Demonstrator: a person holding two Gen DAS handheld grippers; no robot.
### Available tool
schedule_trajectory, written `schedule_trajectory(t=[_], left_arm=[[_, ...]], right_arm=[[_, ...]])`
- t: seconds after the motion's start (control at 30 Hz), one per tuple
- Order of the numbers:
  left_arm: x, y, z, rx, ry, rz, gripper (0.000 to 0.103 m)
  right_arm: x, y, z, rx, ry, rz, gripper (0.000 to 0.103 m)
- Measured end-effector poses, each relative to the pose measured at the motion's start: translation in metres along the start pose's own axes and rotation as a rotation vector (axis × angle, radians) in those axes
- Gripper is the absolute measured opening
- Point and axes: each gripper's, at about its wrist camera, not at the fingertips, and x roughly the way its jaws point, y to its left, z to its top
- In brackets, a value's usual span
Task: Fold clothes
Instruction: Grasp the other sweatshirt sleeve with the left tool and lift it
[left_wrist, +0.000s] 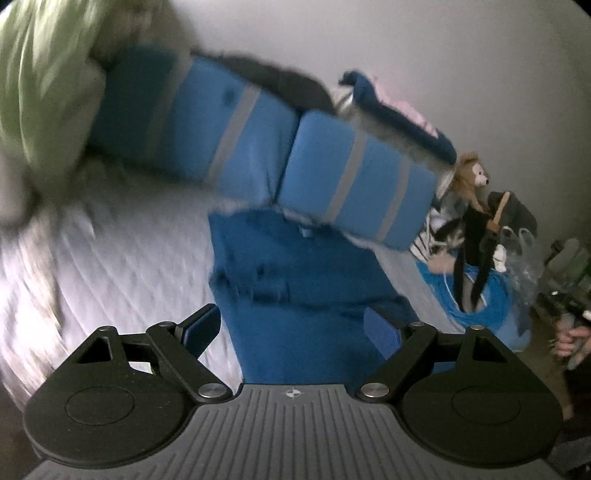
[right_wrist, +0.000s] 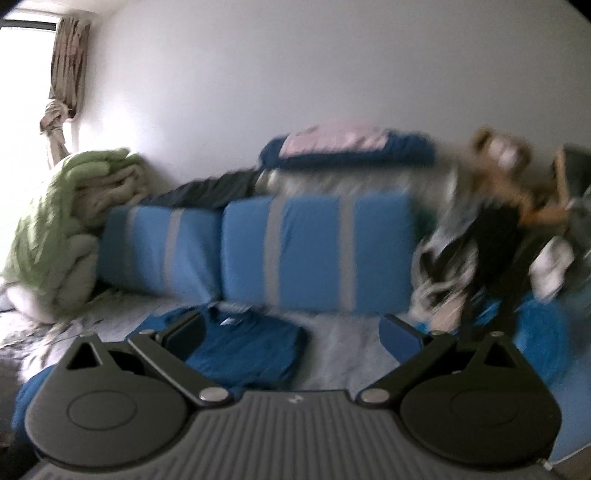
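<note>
A dark blue garment (left_wrist: 295, 280) lies folded on the pale bedsheet (left_wrist: 110, 266) in front of two blue pillows. In the left wrist view my left gripper (left_wrist: 291, 332) is open and empty, its fingers just above the garment's near end. In the right wrist view the same garment (right_wrist: 243, 350) lies flat and folded at lower left. My right gripper (right_wrist: 291, 332) is open and empty, held back from the garment over the sheet (right_wrist: 343, 343). Both views are blurred by motion.
Two blue pillows with grey stripes (right_wrist: 258, 251) stand against the wall. A green and cream quilt (right_wrist: 55, 229) is piled at left. Folded pink and blue clothes (right_wrist: 343, 147) lie atop the pillows. A plush toy (left_wrist: 472, 181), bags and clutter sit at right.
</note>
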Motion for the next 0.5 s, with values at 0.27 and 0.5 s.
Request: schedule_trajectory(t=[0.27,0.5], left_arm=[[0.055,0.065,-0.063,-0.202,0.052,-0.224,0.085],[0.087,0.098,-0.095,-0.431,0.042,-0.471,0.071]], right_arm=[[0.064,0.013,-0.051,0.053,0.13,0.097,0.103],[0.086,0.025,-0.072,0.063,0.214,0.108,0.103]])
